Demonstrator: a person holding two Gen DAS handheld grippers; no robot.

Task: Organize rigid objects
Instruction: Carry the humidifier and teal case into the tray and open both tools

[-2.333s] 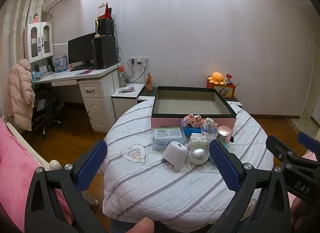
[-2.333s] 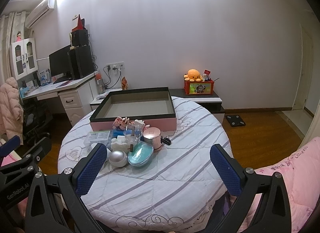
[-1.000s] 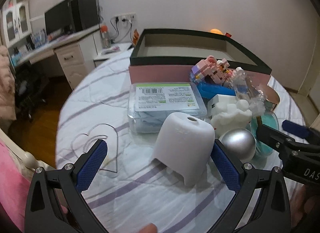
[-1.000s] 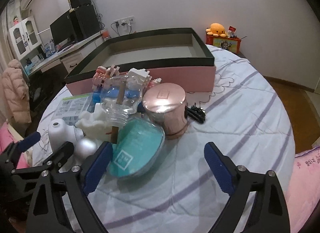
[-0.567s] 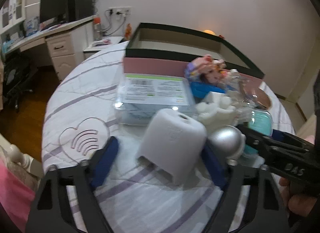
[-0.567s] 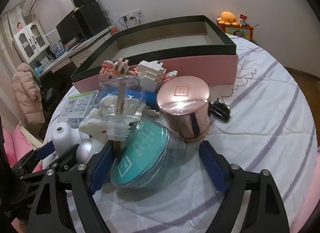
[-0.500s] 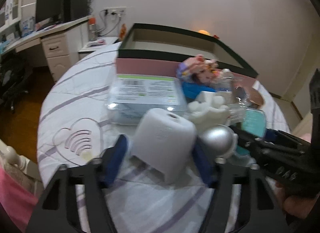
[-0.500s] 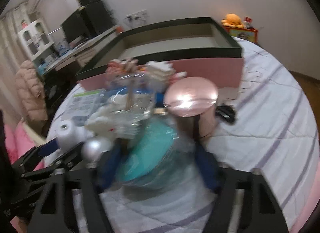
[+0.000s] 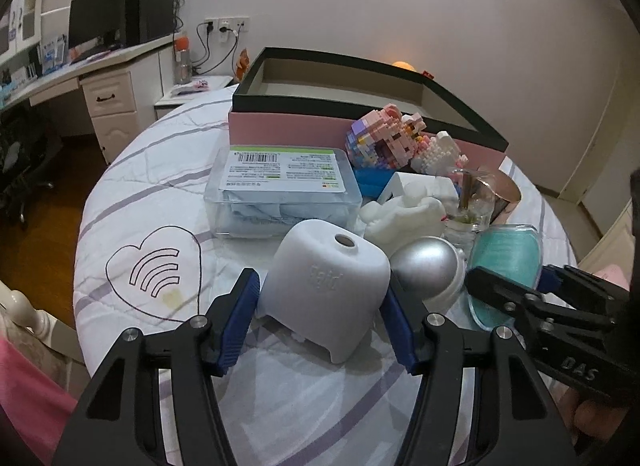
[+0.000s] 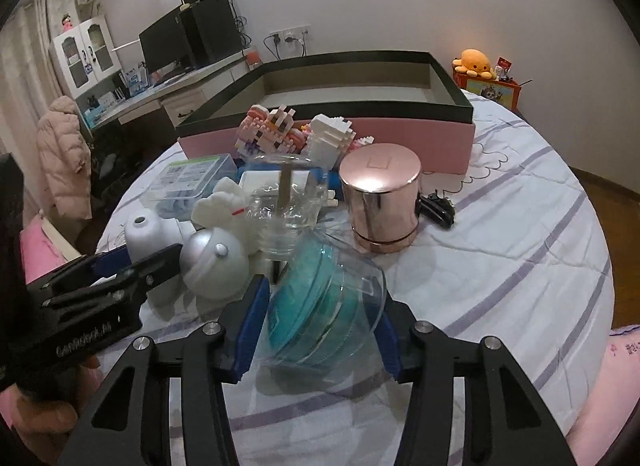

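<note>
Now left gripper [image 9: 322, 316] has its blue pads against both sides of the white dome device [image 9: 327, 290], near table [image 9: 288, 406] edge. Right gripper [image 10: 320, 326] clamps the teal clear case [image 10: 324, 302]. Pink box [image 10: 400, 137] sits far behind the clutter.

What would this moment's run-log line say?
left gripper: closed around white dome device | right gripper: closed around teal clear-cased item | pink box: empty | both items on table

Left tool [image 9: 322, 322] pads flank white dome [image 9: 328, 290] — silver ball [image 9: 428, 266] beside
</note>
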